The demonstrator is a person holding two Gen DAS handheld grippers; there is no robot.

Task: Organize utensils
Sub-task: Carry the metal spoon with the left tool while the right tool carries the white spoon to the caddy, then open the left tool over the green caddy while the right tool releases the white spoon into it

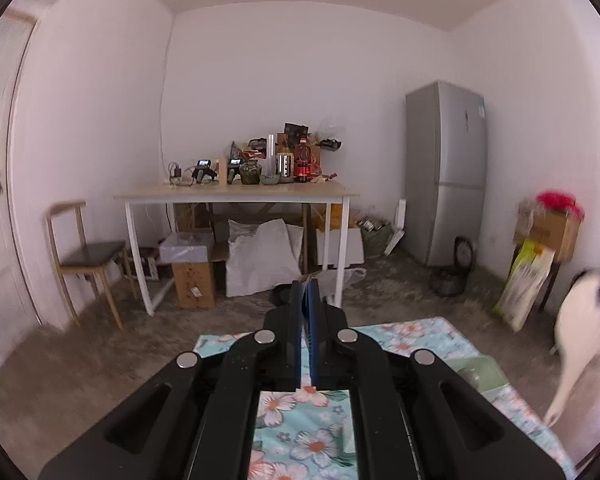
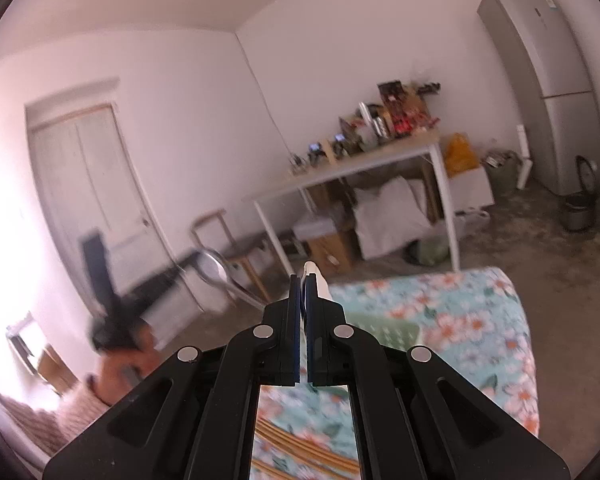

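My left gripper [image 1: 307, 286] is shut, its blue pads together, raised over a floral tablecloth [image 1: 300, 436]; something thin and pale peeks past its tips, too small to name. My right gripper [image 2: 303, 280] is shut on a white utensil handle [image 2: 320, 282] that sticks out past the tips. A metal ladle [image 2: 216, 270], blurred, is held up by the left gripper at the left of the right wrist view. Bamboo chopsticks [image 2: 300, 446] lie on the floral cloth below the right gripper. A green perforated tray [image 2: 384, 330] sits on the cloth [image 2: 472, 320].
A wooden table [image 1: 236, 192] with bottles and clutter stands at the far wall, boxes and bags beneath it. A wooden chair [image 1: 86, 252] is to its left, a grey fridge [image 1: 446, 172] to the right. My right arm's white sleeve [image 1: 576, 328] is at the right edge.
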